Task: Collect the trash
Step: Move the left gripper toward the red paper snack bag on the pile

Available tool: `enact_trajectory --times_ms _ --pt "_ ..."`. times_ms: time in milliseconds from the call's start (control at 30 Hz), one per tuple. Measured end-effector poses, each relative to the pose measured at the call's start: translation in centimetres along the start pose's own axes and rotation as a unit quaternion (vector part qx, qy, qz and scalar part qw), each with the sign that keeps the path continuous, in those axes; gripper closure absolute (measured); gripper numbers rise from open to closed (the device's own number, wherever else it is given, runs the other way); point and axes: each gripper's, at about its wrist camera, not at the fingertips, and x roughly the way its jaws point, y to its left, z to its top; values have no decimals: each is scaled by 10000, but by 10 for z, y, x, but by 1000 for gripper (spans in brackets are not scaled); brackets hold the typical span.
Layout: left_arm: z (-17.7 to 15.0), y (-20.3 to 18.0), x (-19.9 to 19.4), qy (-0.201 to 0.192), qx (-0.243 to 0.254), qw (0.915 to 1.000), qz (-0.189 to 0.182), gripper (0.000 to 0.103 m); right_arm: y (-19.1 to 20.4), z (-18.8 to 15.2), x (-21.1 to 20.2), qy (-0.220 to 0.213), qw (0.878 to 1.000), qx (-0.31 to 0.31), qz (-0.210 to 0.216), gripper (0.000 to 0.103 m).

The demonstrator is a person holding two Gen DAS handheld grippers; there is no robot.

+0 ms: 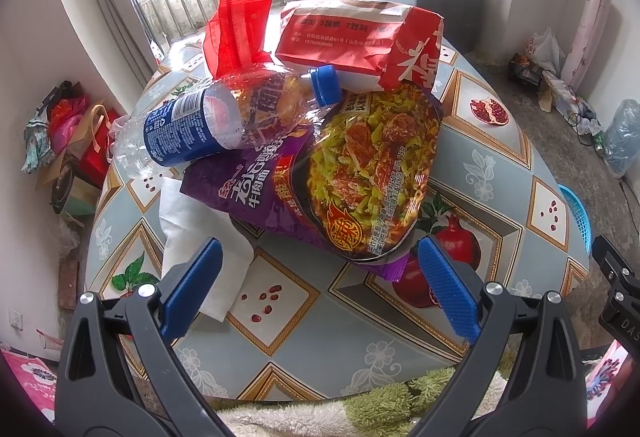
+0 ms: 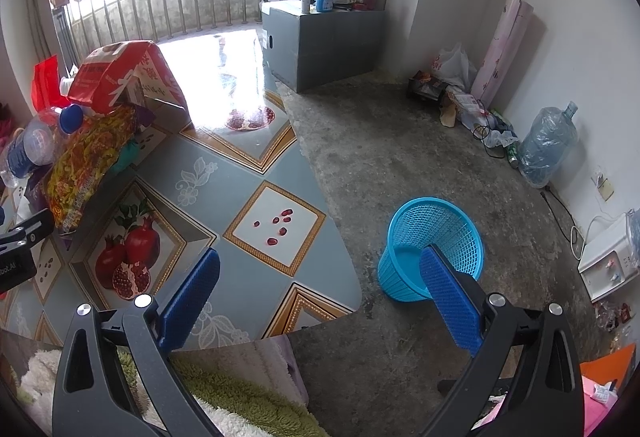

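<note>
A heap of trash lies on the patterned table [image 1: 320, 333]: a purple noodle packet [image 1: 344, 173], an empty plastic bottle [image 1: 224, 117] with a blue cap, a red-and-white paper bag [image 1: 360, 37], a red wrapper [image 1: 236, 33] and a white tissue [image 1: 200, 237]. My left gripper [image 1: 320, 277] is open and empty, just in front of the packet's near edge. My right gripper [image 2: 320, 289] is open and empty, over the table's right edge. A blue mesh bin [image 2: 432, 249] stands on the floor beyond its right finger. The heap also shows in the right wrist view [image 2: 88, 153].
The bin's rim shows past the table edge in the left wrist view [image 1: 576, 213]. A grey cabinet [image 2: 324, 41] with bottles stands at the back. A water jug [image 2: 548, 141], bags and cables line the right wall. A fluffy green-white cloth [image 2: 240, 397] lies below the near table edge.
</note>
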Motion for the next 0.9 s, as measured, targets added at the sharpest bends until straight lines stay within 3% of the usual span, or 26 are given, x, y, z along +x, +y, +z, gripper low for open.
enact_trajectory --times_ms 233,533,667,900 --pt "3 7 -1 -42 -105 9999 39 9 0 3 -5 -134 9997 90 163 5" --pt "18 56 -12 -444 -700 9949 574 9 11 20 -19 -701 9964 98 455 5" --pt "23 87 -16 -600 -1037 9896 797 9 18 34 -25 -992 9924 89 720 5" --pt "33 127 -21 -887 -1257 9855 710 9 31 56 -31 -1403 9788 39 1494 5"
